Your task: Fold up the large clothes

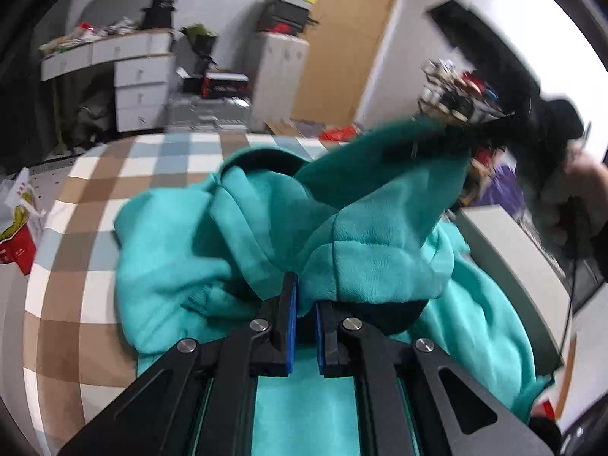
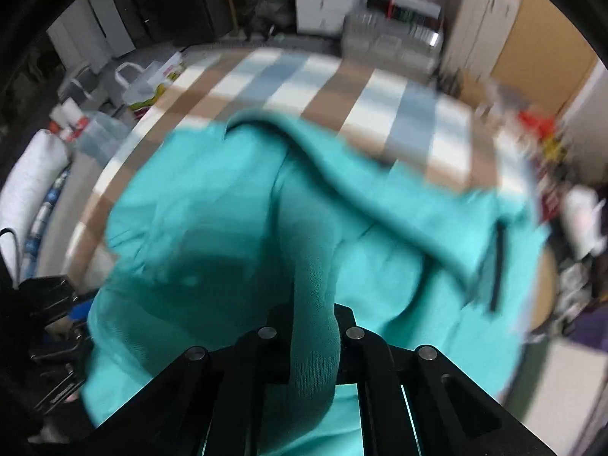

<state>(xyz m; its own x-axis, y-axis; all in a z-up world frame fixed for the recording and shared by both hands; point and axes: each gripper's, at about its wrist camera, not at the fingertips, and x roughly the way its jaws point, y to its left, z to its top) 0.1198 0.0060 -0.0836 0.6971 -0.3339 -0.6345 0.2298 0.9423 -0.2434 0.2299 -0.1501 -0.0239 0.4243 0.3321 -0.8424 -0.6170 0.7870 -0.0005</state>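
Note:
A teal hoodie (image 1: 182,250) lies bunched on a bed with a brown, blue and white checked cover (image 1: 95,197). My left gripper (image 1: 304,296) is shut on a fold of the hoodie near its dark-lined edge, the cloth pinched between the blue pads. At upper right, blurred, my right gripper (image 1: 490,129) holds another part of the hoodie lifted off the bed, a hand (image 1: 577,197) behind it. In the right wrist view the hoodie (image 2: 212,205) spreads over the checked cover (image 2: 342,87), and a roll of teal cloth hides my right gripper's (image 2: 313,319) fingertips.
White drawers (image 1: 140,91) and a cluttered desk stand beyond the bed's far edge. A red and white bag (image 1: 19,228) sits off the left edge. A pale grey unit (image 1: 505,250) and a crowded shelf (image 1: 456,91) flank the right. Bags (image 2: 148,79) line the floor.

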